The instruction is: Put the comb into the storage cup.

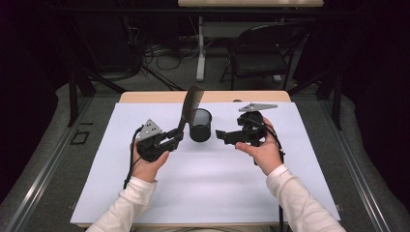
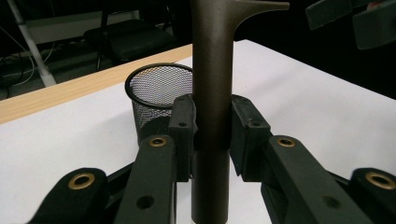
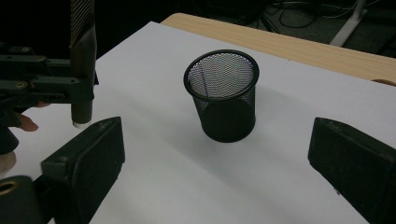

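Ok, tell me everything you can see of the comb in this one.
The comb is dark brownish-grey, matte, plastic by the look, with a round handle and a toothed blade above it. It stands nearly upright, teeth end up, leaning slightly. The left tongs clamp its handle from both sides, the handle's lower end hanging clear above the white sheet. It sits just left of the black mesh cup, not in it; whether they touch I cannot tell.

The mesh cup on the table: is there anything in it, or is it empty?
Empty. The right gripper view looks into the mesh cup and shows bare mesh; the comb is outside, held in the left gripper.
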`<state>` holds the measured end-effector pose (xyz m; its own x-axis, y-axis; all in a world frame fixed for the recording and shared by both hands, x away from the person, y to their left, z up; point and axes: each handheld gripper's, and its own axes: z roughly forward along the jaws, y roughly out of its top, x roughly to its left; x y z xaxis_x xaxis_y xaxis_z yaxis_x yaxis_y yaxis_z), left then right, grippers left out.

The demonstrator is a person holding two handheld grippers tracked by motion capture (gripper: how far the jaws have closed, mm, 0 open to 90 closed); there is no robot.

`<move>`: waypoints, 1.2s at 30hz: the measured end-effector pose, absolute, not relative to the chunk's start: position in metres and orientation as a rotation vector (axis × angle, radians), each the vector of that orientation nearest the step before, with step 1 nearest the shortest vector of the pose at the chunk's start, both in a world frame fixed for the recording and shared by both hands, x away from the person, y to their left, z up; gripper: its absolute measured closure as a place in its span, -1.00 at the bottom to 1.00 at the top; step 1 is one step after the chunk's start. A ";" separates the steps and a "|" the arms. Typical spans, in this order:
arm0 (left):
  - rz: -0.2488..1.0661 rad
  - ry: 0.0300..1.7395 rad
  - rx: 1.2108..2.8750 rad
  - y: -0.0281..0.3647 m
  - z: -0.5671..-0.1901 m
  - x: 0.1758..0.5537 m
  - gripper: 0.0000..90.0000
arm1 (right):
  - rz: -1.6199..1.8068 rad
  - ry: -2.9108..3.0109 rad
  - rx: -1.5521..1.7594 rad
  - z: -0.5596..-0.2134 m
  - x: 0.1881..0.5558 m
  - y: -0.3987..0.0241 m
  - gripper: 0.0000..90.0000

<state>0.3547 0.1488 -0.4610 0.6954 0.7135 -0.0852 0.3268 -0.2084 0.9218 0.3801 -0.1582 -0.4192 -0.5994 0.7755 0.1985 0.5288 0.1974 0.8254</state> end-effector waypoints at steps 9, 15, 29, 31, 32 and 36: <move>0.435 0.832 1.800 0.150 -0.463 0.356 0.61 | 1.360 2.212 1.267 -0.416 0.389 -0.157 -0.90; 0.431 0.836 1.797 0.150 -0.465 0.357 0.61 | 1.379 2.208 1.270 -0.413 0.393 -0.156 -0.84; 0.420 0.843 1.800 0.148 -0.471 0.358 0.61 | 1.493 2.216 1.268 -0.406 0.396 -0.148 -0.69; 0.419 0.843 1.801 0.148 -0.471 0.358 0.61 | 1.507 2.216 1.258 -0.405 0.397 -0.147 -0.68; 0.419 0.843 1.802 0.147 -0.472 0.358 0.61 | 1.516 2.214 1.258 -0.404 0.396 -0.146 -0.67; 0.422 0.845 1.805 0.146 -0.473 0.358 0.61 | 1.541 2.213 1.247 -0.403 0.396 -0.144 -0.61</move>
